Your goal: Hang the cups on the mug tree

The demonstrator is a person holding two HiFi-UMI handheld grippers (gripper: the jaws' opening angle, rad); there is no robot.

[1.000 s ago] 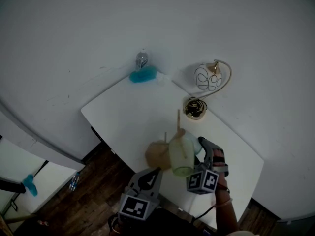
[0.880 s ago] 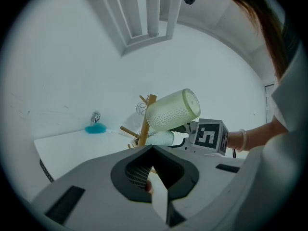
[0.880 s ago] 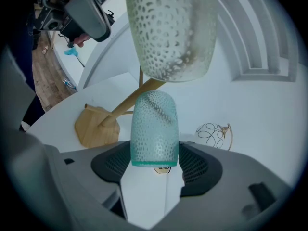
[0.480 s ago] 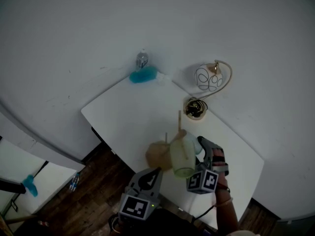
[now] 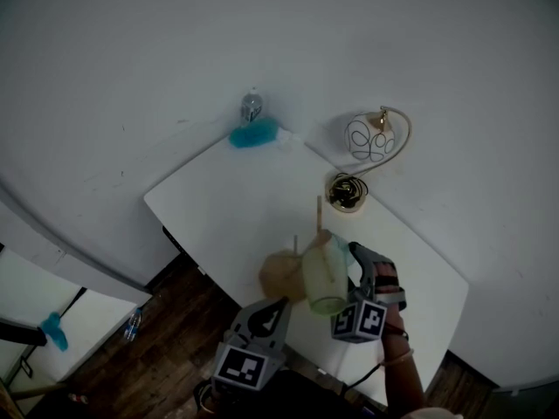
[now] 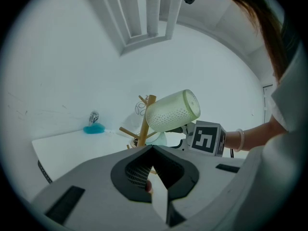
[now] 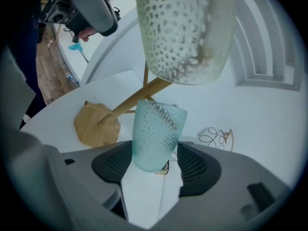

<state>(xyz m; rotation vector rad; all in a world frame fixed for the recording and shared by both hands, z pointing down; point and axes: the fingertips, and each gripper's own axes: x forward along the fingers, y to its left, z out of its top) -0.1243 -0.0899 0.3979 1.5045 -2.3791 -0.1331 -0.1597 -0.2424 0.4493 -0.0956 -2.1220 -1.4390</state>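
Gripping the teal cup (image 7: 156, 129) in the right claw (image 7: 155, 163) just beside the mug tree (image 7: 96, 124), below the green cup (image 7: 185, 32) already on a peg; best tilted slowly onto a free lower peg without nudging that one, with the left claw (image 6: 154, 177) closed on nothing nearby

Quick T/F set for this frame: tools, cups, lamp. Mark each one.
1. The right tool is shut on the teal cup. True.
2. The left tool holds the pale green cup. False: its jaws are together on nothing, and that cup sits up on the mug tree.
3. The pale green cup is higher than the teal cup. True.
4. The lamp lies on the floor. False: it stands on the table, by the wall.
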